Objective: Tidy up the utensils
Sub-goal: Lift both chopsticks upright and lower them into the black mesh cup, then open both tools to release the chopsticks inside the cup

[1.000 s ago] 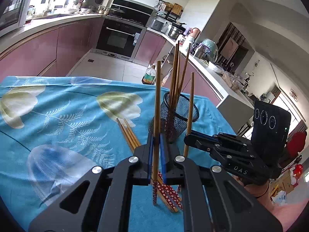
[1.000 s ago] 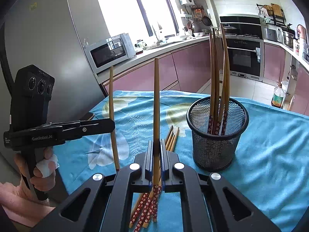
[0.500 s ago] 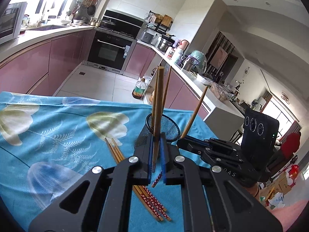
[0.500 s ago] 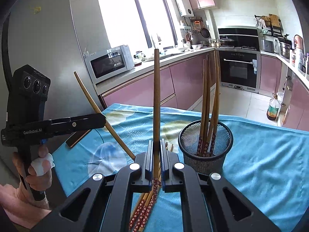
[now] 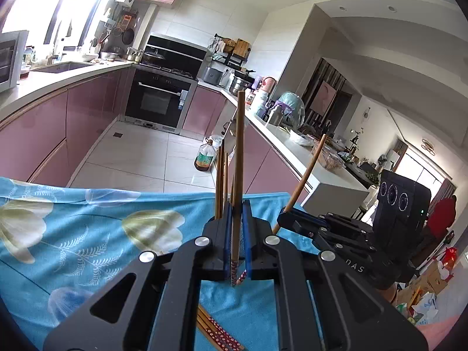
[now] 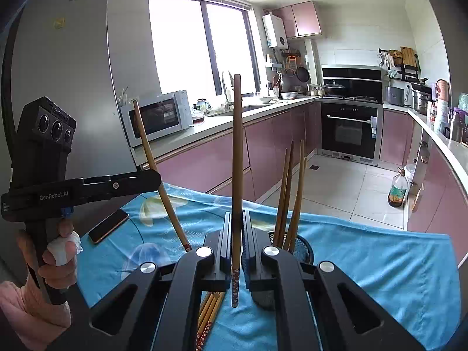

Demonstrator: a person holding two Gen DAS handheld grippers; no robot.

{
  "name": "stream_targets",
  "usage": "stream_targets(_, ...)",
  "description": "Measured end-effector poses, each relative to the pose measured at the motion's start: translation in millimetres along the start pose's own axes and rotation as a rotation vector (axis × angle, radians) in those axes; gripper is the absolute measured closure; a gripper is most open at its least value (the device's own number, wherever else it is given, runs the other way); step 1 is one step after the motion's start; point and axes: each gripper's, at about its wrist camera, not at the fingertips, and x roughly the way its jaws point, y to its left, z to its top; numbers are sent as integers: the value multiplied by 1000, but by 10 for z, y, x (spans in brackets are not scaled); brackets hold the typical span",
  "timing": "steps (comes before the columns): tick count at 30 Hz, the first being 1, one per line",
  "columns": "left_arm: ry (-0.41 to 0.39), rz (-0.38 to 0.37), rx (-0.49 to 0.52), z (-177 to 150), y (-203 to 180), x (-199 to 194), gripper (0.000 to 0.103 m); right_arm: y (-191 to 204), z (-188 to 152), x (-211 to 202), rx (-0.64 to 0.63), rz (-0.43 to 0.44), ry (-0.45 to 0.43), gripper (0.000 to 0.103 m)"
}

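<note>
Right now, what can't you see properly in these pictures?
- Black mesh holder: hidden completely in left wrist view, mostly hidden in right wrist view, behind each hand-held gripper's body.
- Loose wooden chopsticks on the blue flowered cloth: upper lengths covered by the left hand-held gripper.
- Dark phone: screen too small to read.
- Right hand-held gripper: its person's hand is out of view.

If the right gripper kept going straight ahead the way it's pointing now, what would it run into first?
Most likely the black mesh holder, which sits just ahead and slightly to the right of the right gripper. The gripper is shut on an upright chopstick. Depth is unclear, so it may pass just left, over the blue tablecloth.
</note>
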Motion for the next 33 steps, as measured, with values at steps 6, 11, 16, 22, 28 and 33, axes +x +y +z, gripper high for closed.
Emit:
stream_targets(6, -28, -5, 22, 219, -94, 49, 95, -106, 184, -77, -6, -29, -44, 97)
stream_targets(11, -38, 7, 33, 350, -129, 166, 95, -201, 270, -49, -11, -64, -59, 97)
stream_targets(16, -8, 42, 48, 359, -162, 352, 95, -251, 246, 60, -10, -89, -41, 97)
stream_targets(22, 56, 80, 71, 286, -153, 628, 95, -346, 140, 244, 4, -107, 8, 97)
stream_targets(28, 119, 105, 96, 174, -123, 837, 95, -431, 7, 430, 34, -115, 78, 97)
stream_targets(33, 191, 118, 118, 52, -64, 1026, 95, -465, -86, 578, 47, -111, 148, 97)
